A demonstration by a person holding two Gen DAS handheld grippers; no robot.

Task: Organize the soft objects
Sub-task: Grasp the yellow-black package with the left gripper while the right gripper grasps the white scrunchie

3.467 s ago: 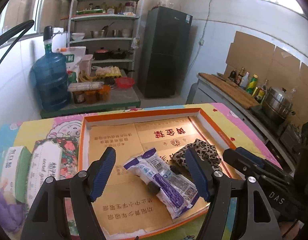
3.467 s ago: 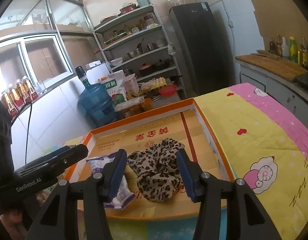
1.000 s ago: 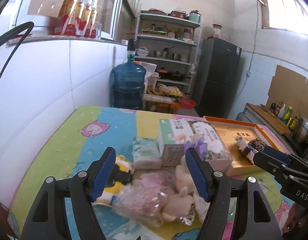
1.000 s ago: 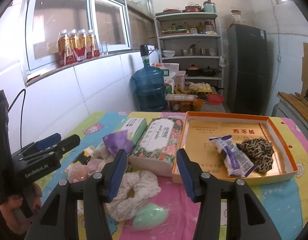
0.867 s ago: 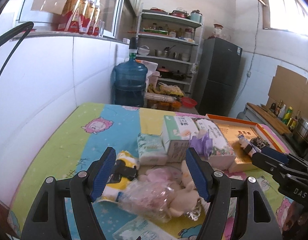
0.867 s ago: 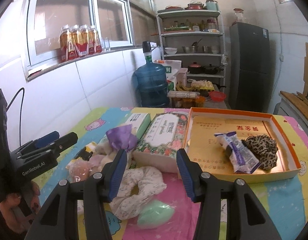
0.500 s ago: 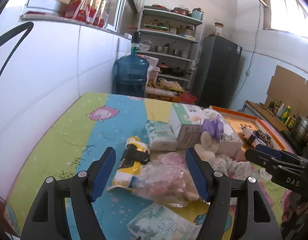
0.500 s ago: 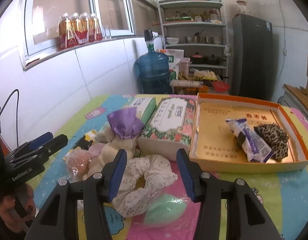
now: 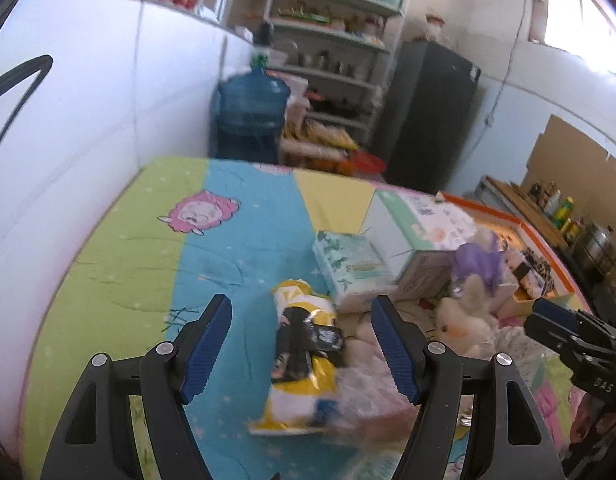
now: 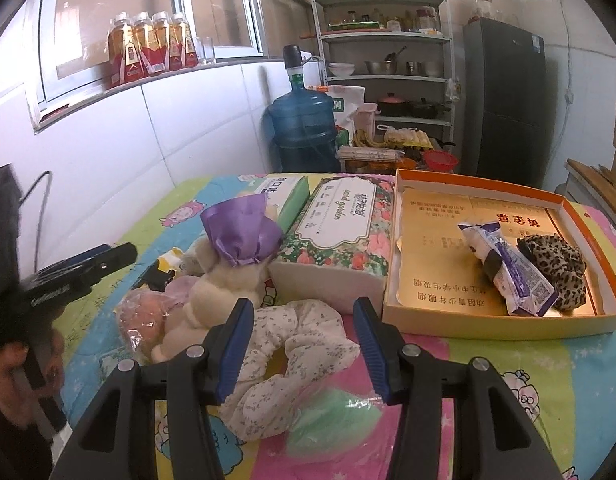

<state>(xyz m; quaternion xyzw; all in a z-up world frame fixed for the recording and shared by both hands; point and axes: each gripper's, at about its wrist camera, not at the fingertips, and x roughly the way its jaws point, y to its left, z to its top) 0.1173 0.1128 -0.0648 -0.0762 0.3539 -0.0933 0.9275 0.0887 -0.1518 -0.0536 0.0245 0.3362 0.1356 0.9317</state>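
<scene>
Here, from the left wrist, the left tool (image 9: 300, 346) gapes wide and empty above a yellow packet (image 9: 304, 356) lying on the surface (image 9: 120, 264). From the right wrist, the right tool (image 10: 302, 346) stands open, gripping nothing, over a white scrunchie (image 10: 292, 354) beside the orange box (image 10: 487, 324).

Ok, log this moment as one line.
left tool: open, empty, over yellow snack pack | right tool: open, empty, over floral scrunchie | orange box: leopard scrunchie, purple-white packet
</scene>
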